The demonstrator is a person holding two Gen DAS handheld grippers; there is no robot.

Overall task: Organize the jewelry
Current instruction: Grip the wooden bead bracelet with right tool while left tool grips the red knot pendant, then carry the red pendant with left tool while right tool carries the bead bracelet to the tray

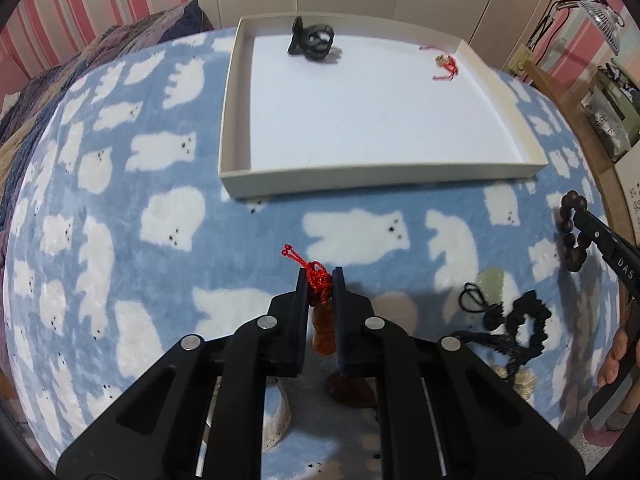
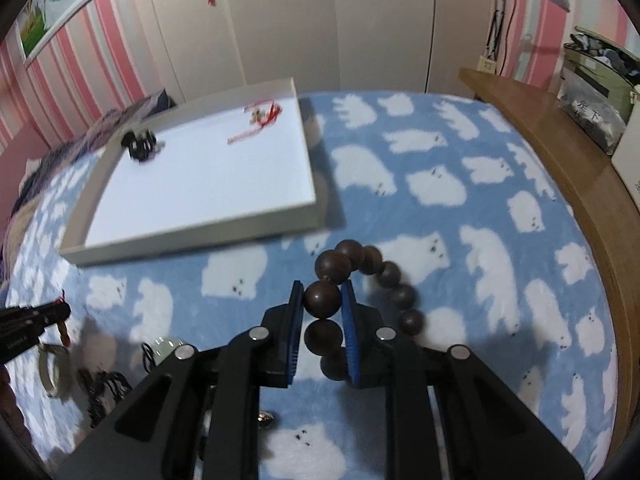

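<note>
Carry step in hand. Left gripper (image 1: 320, 276) pinches a red knotted cord pendant (image 1: 318, 280); right gripper (image 2: 323, 300) clamps a dark brown wooden bead bracelet (image 2: 352, 280). Next, judged: release both inside the shallow white cardboard tray (image 1: 372, 172) at twelve o'clock on the bed.

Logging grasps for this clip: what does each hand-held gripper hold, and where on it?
Left hand-held gripper: orange pendant, pinched at its red knotted cord. Right hand-held gripper: brown bead bracelet, clamped on one bead.
</note>
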